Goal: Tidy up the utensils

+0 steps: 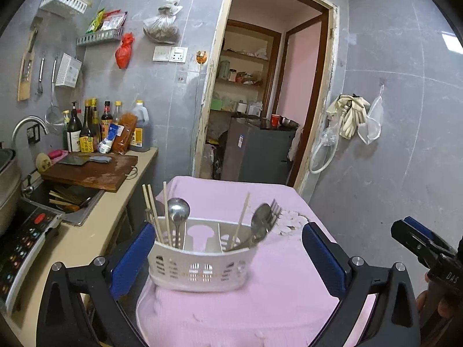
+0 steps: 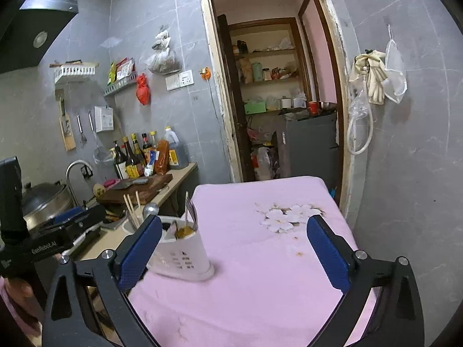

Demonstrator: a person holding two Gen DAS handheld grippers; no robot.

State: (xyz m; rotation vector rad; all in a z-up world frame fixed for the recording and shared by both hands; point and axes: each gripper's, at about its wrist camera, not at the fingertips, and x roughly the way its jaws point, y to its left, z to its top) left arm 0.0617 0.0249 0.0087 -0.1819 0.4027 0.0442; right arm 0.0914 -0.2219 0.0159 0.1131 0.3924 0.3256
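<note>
A white plastic utensil caddy (image 1: 199,263) stands on a table with a pink cloth (image 1: 277,303). Its left compartment holds wooden chopsticks (image 1: 153,211) and a metal ladle (image 1: 178,211). Its right compartment holds one chopstick (image 1: 241,217), a spoon (image 1: 259,222) and a fork (image 1: 273,209), blurred. My left gripper (image 1: 228,254) is open and empty, its jaws either side of the caddy. My right gripper (image 2: 234,248) is open and empty over the cloth, with the caddy (image 2: 182,257) by its left finger. The right gripper also shows in the left wrist view (image 1: 416,240).
A counter (image 1: 95,231) on the left carries a cutting board with a cleaver (image 1: 92,169), sauce bottles (image 1: 107,130), a sink (image 1: 66,199) and an induction cooker (image 1: 23,245). An open doorway (image 1: 260,101) lies behind the table. Gloves hang on the right wall (image 1: 350,115).
</note>
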